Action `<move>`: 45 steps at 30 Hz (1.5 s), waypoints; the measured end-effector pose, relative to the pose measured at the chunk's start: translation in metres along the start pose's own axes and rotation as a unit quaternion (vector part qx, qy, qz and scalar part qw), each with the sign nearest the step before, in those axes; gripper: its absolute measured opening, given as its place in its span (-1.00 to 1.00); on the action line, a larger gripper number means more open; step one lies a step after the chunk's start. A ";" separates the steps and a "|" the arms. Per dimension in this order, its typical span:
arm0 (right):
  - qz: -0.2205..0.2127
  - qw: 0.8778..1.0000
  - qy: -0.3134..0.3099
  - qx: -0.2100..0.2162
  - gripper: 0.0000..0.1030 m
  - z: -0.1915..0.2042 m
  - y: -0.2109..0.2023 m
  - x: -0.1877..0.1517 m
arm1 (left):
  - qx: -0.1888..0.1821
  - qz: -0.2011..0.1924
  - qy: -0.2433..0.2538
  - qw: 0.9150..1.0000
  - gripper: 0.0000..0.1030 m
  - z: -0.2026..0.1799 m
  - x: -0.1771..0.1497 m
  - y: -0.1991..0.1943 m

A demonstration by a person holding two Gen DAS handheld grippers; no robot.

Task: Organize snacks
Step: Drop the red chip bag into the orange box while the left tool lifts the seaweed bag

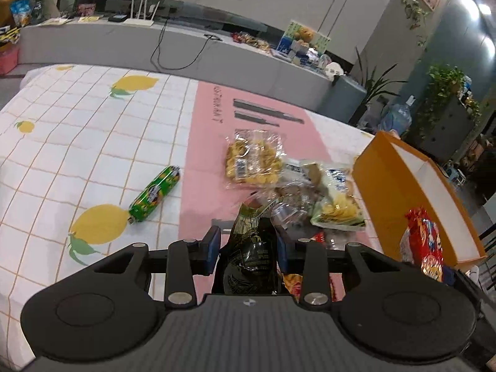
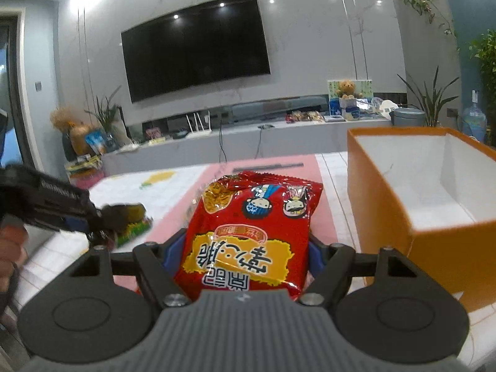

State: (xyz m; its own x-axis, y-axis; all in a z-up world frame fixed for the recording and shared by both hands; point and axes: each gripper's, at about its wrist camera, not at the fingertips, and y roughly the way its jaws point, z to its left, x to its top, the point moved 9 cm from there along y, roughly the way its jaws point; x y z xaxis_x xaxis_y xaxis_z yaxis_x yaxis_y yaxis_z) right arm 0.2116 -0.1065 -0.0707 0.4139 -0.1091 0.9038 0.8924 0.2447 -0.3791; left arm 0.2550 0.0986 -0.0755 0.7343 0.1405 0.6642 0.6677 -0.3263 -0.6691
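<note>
Lemon-print cloth w/ a pink mat (image 1: 198, 142) covers the table (image 1: 62, 155); TV wall behind.

Nearest: left gripper (image 1: 248, 248) is clamped narrow on a dark green-black foil pack (image 1: 251, 248), pads pinching its crumpled middle, pack standing up between them. Right gripper (image 2: 248, 248) holds a red noodle-snack bag (image 2: 251, 232) across its lower half at a medium spread, bag lifted off the cloth and just beside the orange box (image 2: 387, 192).

Further out: loose pile of clear bags (image 1: 310, 192) on the mat, incl. yellow puffs (image 1: 251, 161). Green tube roll (image 1: 155, 192) lies apart on the cloth. Box looks empty inside, sits at the table's right edge.

Handling, my guess: all light, crinkly, slippery film; contents brittle, so squeeze gently. Best grip is mid-body or the sealed end. Tube is stiffer, may roll; take it across the middle.
</note>
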 end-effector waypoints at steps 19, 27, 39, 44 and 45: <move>0.003 0.999 0.008 -0.041 0.42 -0.107 -0.015 0.068 | -0.060 -0.002 -0.014 0.998 -0.21 -0.043 0.007 -0.016; 0.069 0.995 0.016 -0.065 0.41 -0.155 0.012 0.041 | -0.072 0.001 0.002 0.997 -0.21 -0.060 0.002 -0.015; 0.120 0.991 -0.006 0.058 0.40 -0.151 -0.009 0.008 | -0.065 0.009 0.007 0.998 -0.21 -0.061 -0.005 -0.012; 0.114 0.990 -0.026 0.081 0.40 -0.149 -0.020 0.003 | -0.065 0.011 0.009 0.998 -0.21 -0.063 -0.008 -0.013; 0.109 0.991 -0.025 0.077 0.41 -0.148 -0.020 0.003 | -0.066 0.012 0.008 0.998 -0.21 -0.063 -0.008 -0.012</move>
State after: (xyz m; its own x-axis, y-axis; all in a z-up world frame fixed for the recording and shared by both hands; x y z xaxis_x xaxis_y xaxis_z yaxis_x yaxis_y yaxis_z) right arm 0.2211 -0.2540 -0.0900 0.5812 0.0101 0.8137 0.7426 0.4024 -0.5353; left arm 0.2333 0.0424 -0.0512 0.7467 0.1164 0.6549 0.6274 -0.4500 -0.6354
